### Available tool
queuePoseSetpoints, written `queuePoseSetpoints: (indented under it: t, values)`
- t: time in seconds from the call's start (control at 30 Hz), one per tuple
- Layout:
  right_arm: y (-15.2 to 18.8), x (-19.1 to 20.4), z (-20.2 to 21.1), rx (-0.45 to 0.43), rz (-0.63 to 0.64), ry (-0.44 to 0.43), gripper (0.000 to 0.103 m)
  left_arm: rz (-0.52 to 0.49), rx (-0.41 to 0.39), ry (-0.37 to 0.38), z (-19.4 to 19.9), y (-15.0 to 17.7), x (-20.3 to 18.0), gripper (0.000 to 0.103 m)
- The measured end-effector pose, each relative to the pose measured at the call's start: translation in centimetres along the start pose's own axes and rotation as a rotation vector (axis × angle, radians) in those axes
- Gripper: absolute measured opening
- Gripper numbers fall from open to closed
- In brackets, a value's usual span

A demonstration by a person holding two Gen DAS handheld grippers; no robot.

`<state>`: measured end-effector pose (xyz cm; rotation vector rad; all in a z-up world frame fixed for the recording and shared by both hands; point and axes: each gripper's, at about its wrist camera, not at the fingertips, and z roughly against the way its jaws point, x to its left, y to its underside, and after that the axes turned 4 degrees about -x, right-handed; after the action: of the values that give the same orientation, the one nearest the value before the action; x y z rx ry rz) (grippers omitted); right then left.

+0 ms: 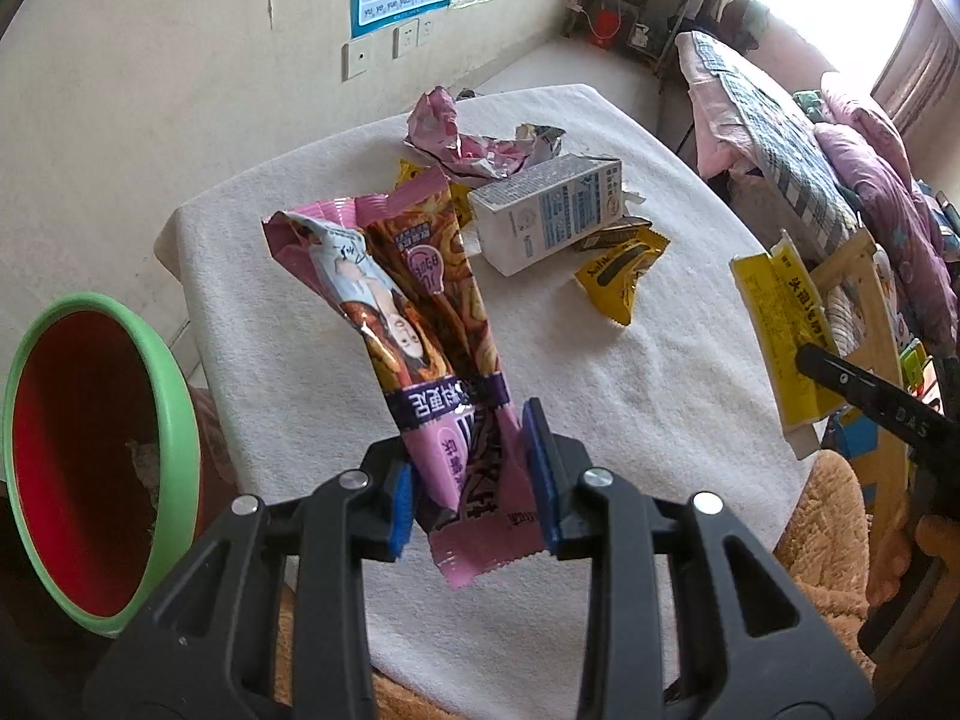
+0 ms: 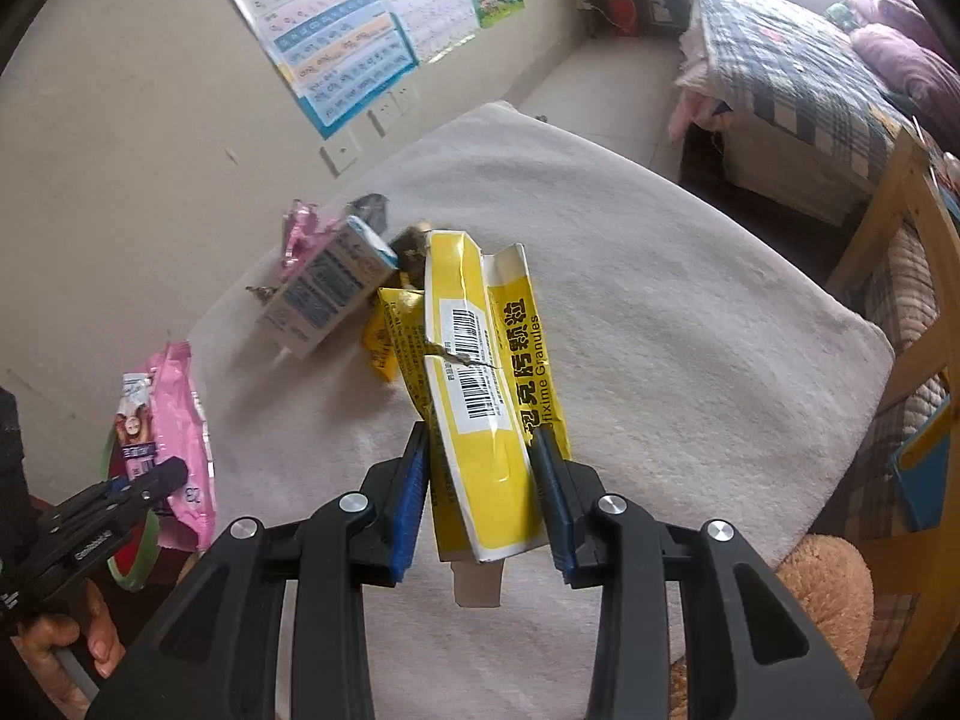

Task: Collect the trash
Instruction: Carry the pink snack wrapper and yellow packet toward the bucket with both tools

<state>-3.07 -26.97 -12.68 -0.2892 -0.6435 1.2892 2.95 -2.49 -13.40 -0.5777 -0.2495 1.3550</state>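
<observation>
Left gripper (image 1: 474, 480) clamped on the lower end of a long pink snack wrapper (image 1: 414, 324), blue pads pressing both edges; wrapper lifted clear of the table, its crumpled top leaning up and to the left. Right gripper (image 2: 483, 498) clamped on a flattened yellow medicine box (image 2: 480, 396), barcode face toward the camera, a tear across its middle, a white flap hanging below the pads; box also held off the table. In the left wrist view the same yellow box shows at the right edge, pinched by the right gripper's black finger. In the right wrist view the pink wrapper shows low at the left, with the left gripper and a person's hand (image 2: 66, 642) on its handle. Remaining trash sits in a cluster toward the far left part of the table: a white and blue milk carton (image 1: 552, 210) lying on its side, a small yellow sachet (image 1: 624, 270) just near and right of it, a crumpled pink and white wrapper (image 1: 456, 132) behind the carton. Table covered by a white towel-like cloth (image 1: 630, 396). A bin with green rim and red inside (image 1: 90, 456) stands at the left, beside the table's near left corner, mouth tilted toward the camera. Beyond: wall posters (image 2: 324, 30), and a bed with plaid cover (image 2: 780, 60) at far right.
</observation>
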Motion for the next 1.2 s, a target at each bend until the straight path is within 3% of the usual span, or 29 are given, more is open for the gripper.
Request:
queuePoseSetpoints:
  t: [0.4,1.2]
  values:
    - [-0.2,3.9,0.2,-0.011,0.089,-0.054,0.034,0.032,-0.020,-0.012,0.6,0.1,1.2,0.031]
    - [0.0,7.7,-0.4,0.016,0.190,-0.104,0.034,0.118,-0.058,-0.043,1.8,0.1,5.0,0.031]
